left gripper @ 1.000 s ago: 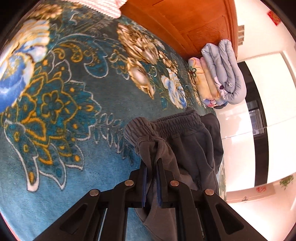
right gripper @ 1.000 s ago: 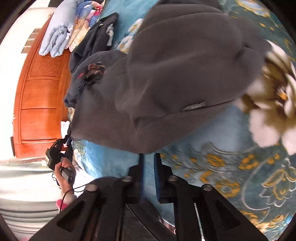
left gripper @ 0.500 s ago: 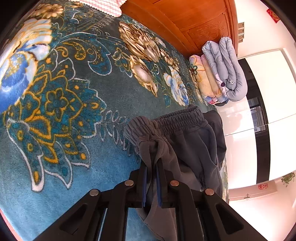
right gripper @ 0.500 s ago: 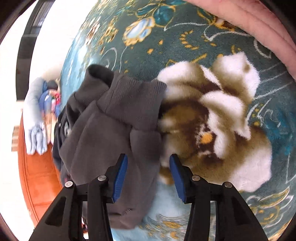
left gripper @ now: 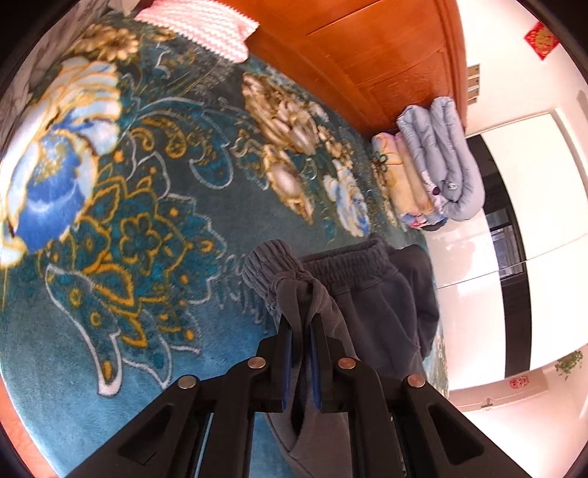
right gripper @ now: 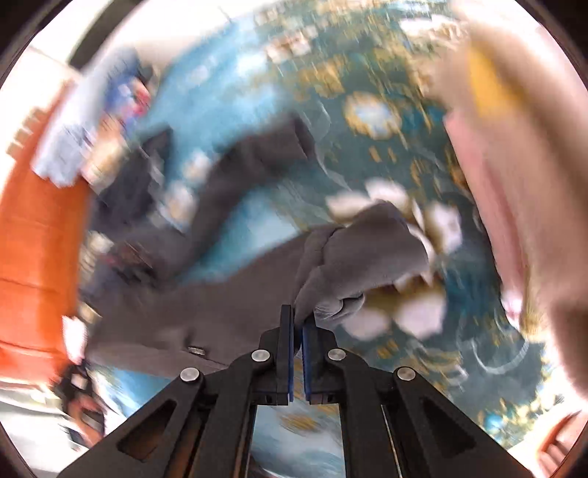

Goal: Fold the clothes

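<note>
Dark grey sweatpants (left gripper: 371, 294) lie on a teal flowered blanket (left gripper: 154, 206). Their gathered elastic waistband (left gripper: 272, 268) is bunched up at the near end. My left gripper (left gripper: 302, 331) is shut on a fold of that waistband cloth, which runs down between the blue pads. In the blurred right wrist view the same grey pants (right gripper: 228, 294) stretch left across the blanket. My right gripper (right gripper: 298, 323) is shut on a bunched cuff end (right gripper: 367, 253) of the pants, which rises from its pads.
A wooden headboard (left gripper: 371, 55) runs along the far edge of the bed. Folded quilts (left gripper: 437, 161) are stacked in the far corner. A pink-and-white zigzag cushion (left gripper: 205, 29) lies at the top. A pink blanket (right gripper: 514, 184) borders the right side.
The right gripper, open around the grey cuff half a second ago, has closed on it and lifted, blurring its view. The left gripper keeps its grip on the waistband, almost still.
</note>
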A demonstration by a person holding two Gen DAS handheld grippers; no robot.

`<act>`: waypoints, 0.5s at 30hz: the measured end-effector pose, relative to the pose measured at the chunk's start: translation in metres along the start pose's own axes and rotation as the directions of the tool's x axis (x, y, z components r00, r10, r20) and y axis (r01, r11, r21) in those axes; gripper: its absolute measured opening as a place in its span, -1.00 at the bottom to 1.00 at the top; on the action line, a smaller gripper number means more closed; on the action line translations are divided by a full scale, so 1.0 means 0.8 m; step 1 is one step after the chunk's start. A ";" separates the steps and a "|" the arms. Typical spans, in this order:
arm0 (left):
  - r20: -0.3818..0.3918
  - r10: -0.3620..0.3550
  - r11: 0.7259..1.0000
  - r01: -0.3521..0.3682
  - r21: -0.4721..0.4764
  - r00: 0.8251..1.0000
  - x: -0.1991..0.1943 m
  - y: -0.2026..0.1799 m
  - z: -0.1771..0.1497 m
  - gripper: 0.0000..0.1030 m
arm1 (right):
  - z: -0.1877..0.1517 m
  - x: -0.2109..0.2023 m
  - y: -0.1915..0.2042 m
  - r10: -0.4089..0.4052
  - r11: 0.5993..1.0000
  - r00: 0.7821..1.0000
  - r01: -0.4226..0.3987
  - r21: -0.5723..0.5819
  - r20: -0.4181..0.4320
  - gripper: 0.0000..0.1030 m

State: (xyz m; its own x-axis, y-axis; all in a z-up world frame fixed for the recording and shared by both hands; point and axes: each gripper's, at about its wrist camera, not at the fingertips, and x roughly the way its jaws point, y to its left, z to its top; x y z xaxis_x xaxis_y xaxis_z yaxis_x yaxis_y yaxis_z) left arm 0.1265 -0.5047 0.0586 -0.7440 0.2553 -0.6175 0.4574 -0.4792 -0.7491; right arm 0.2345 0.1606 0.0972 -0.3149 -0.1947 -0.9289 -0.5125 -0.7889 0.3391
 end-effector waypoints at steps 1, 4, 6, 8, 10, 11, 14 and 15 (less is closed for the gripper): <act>-0.008 0.006 1.000 -0.006 -0.002 1.000 0.001 0.002 0.001 -0.83 | -0.005 0.015 0.000 -0.015 1.000 0.999 0.015 0.001 -0.032 -0.93; -0.023 0.005 1.000 -0.005 0.000 1.000 0.003 0.006 0.003 -0.83 | -0.008 0.029 -0.004 -0.023 0.999 0.997 0.025 0.023 -0.077 -0.88; -0.025 0.012 1.000 -0.012 0.001 1.000 0.005 0.006 0.002 -0.83 | -0.001 0.018 0.002 -0.027 1.000 0.997 0.027 0.003 -0.074 -0.86; -0.028 0.019 1.000 -0.019 -0.002 0.999 0.006 0.005 0.001 -0.82 | 0.004 0.002 0.009 -0.046 0.999 0.996 0.044 -0.028 -0.073 -0.70; -0.033 0.025 1.000 -0.025 -0.008 0.999 0.009 0.005 0.001 -0.82 | 0.005 -0.016 0.026 -0.054 0.994 0.996 0.047 -0.097 -0.069 -0.57; -0.036 0.030 0.999 -0.030 -0.010 0.999 0.010 0.005 0.001 -0.82 | 0.003 -0.024 0.039 -0.061 0.987 0.996 0.051 -0.152 -0.058 -0.41; -0.041 0.049 0.999 -0.049 -0.013 0.998 0.013 0.004 0.003 -0.82 | 0.005 -0.040 0.089 -0.066 0.946 0.998 0.058 -0.318 -0.015 -0.33; -0.042 0.056 0.998 -0.057 -0.013 0.998 0.014 0.004 0.003 -0.82 | 0.010 -0.038 0.112 -0.053 0.928 0.999 0.050 -0.369 0.003 -0.33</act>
State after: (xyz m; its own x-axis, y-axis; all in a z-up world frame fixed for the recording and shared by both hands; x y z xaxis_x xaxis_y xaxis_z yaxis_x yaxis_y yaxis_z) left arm 0.1185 -0.5051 0.0498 -0.6962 0.2629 -0.6680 0.5050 -0.4819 -0.7160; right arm 0.1915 0.1006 0.1572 -0.2897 -0.1509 -0.9452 -0.1967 -0.9570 0.2131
